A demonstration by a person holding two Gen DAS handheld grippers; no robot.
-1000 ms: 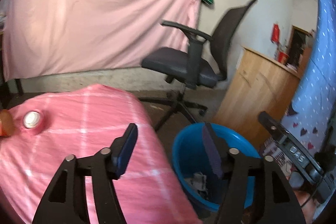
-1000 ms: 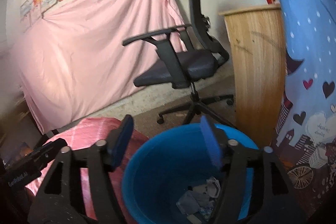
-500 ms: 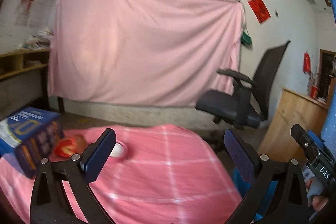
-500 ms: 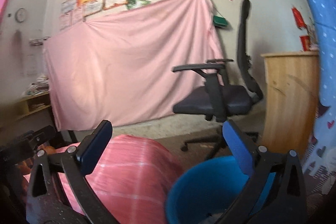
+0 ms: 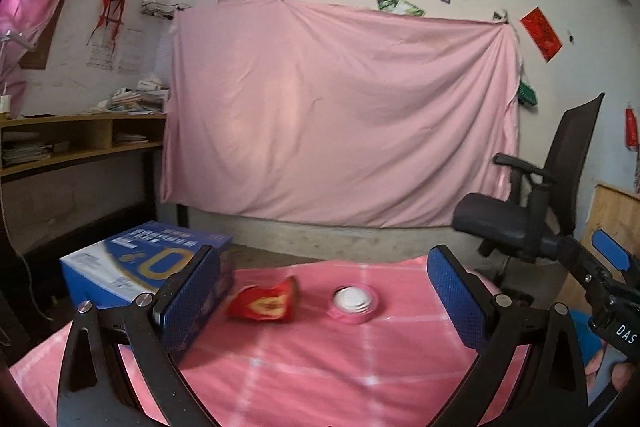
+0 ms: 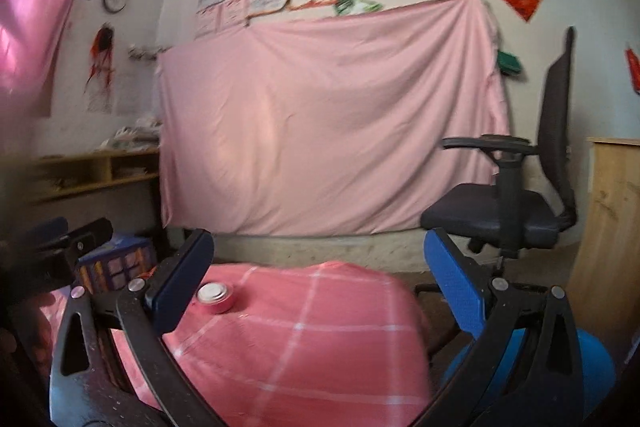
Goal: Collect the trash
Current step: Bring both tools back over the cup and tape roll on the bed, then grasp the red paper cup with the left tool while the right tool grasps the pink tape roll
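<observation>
A crumpled red wrapper (image 5: 266, 303) lies on the pink checked tablecloth (image 5: 320, 367), left of a small pink roll with a white lid (image 5: 355, 302); the roll also shows in the right wrist view (image 6: 215, 296). My left gripper (image 5: 322, 301) is open wide and empty, held above the table in front of the wrapper. My right gripper (image 6: 316, 293) is open wide and empty, over the table's right part. The blue trash bucket (image 6: 592, 367) stands on the floor at the table's right edge, partly hidden behind my right gripper's finger.
A blue printed box (image 5: 144, 267) stands on the table's left part, beside the wrapper. A black office chair (image 5: 532, 211) and a wooden cabinet (image 6: 612, 235) stand to the right. A pink sheet (image 5: 340, 115) hangs on the back wall. Shelves (image 5: 80, 143) run along the left.
Both grippers have lifted away from the blue bucket, swung left toward the table and opened wider. The wrapper, roll and blue box have come into the left wrist view.
</observation>
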